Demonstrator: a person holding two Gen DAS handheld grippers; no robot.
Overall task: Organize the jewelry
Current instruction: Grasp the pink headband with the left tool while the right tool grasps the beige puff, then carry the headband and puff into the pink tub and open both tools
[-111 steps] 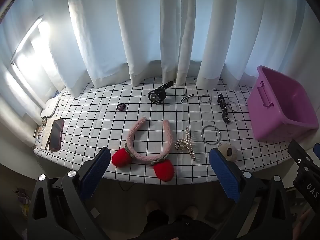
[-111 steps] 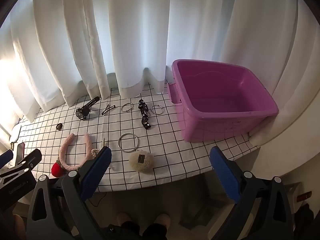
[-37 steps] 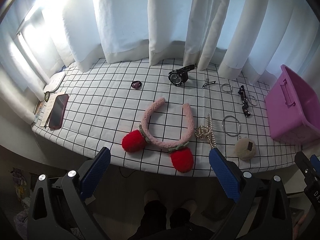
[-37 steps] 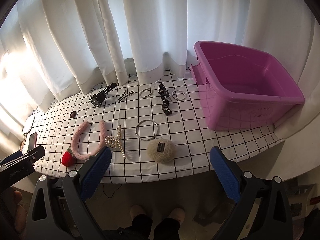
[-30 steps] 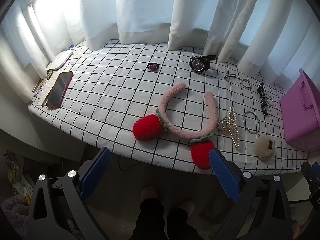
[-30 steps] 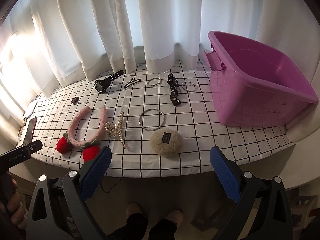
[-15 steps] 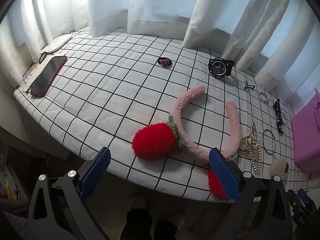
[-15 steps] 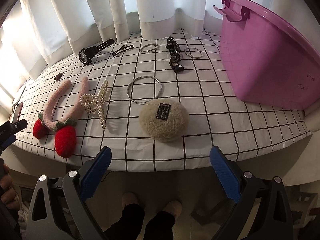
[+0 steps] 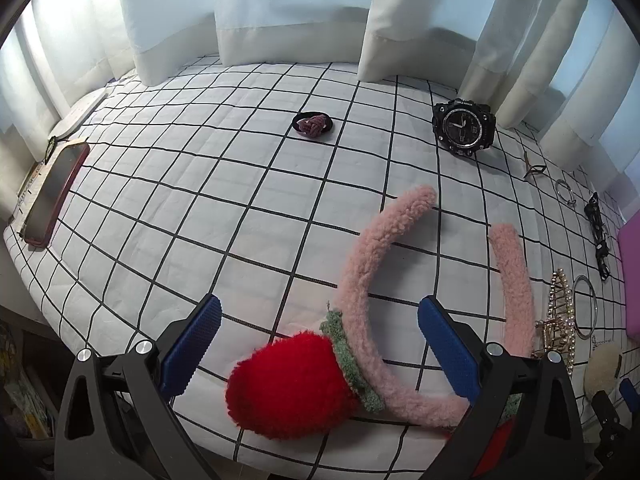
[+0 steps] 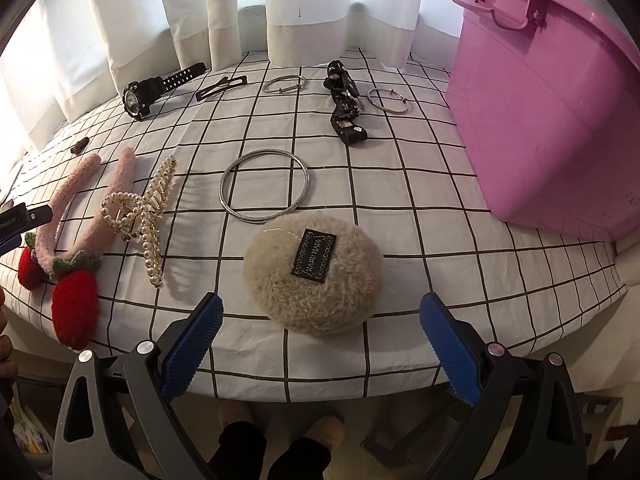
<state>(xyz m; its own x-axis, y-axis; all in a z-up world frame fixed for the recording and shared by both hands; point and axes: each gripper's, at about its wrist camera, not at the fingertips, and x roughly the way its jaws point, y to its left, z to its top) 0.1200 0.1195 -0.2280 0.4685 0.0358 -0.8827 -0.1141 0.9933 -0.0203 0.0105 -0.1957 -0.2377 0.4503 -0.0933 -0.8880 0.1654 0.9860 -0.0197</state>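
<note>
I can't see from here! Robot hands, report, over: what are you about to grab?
Left gripper open, straddling the strawberry headband. Right gripper open, lined up on the fluffy beige puff. Nothing held. Pink bin waiting, path clear.

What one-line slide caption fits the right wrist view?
Open right gripper poised before a fluffy beige pom-pom on the checked tablecloth, beside a purple plastic bin.

Both tongs (image 9: 318,344) (image 10: 320,340) have dark grey frames, ribbed blue pads (image 10: 191,354) and silver screws.
</note>
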